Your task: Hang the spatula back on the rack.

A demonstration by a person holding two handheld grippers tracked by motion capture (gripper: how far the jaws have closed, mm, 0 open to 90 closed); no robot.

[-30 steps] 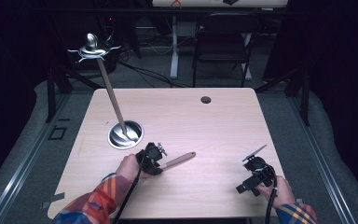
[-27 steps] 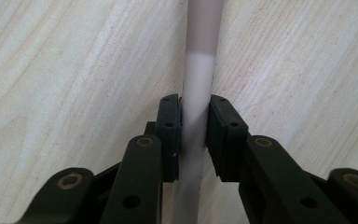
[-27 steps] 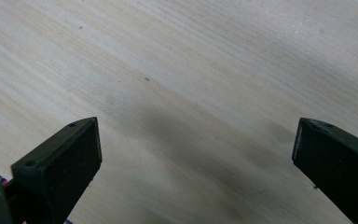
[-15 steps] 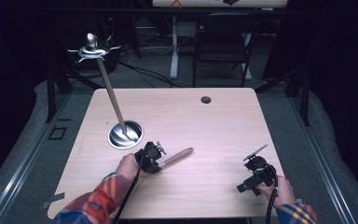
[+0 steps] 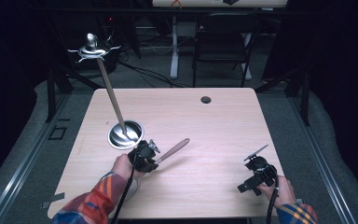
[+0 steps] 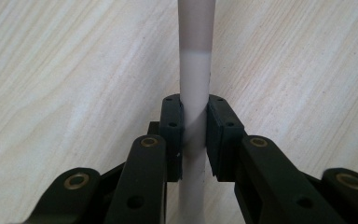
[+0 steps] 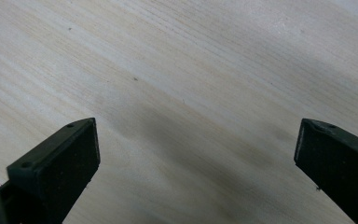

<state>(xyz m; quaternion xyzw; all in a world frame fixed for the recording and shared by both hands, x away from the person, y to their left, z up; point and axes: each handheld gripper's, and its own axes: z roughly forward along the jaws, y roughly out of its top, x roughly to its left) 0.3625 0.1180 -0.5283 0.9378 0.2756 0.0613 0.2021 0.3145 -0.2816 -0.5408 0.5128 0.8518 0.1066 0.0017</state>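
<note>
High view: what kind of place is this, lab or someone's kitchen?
Most likely a lab or recording space, not a kitchen. A bare wooden table with a cable hole stands on grey carpet in a dark room, loose cables run across the floor behind it, and an office chair stands by a second desk.

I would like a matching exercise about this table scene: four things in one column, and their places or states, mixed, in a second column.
Things:
1. left gripper
2. right gripper
3. metal stand base
4. round hole

States or places:
A. near the table's far edge
B. jaws wide apart over bare wood
C. shut on the pale utensil handle
D. shiny, just beyond the left hand

Pairs: 1-C, 2-B, 3-D, 4-A
</note>
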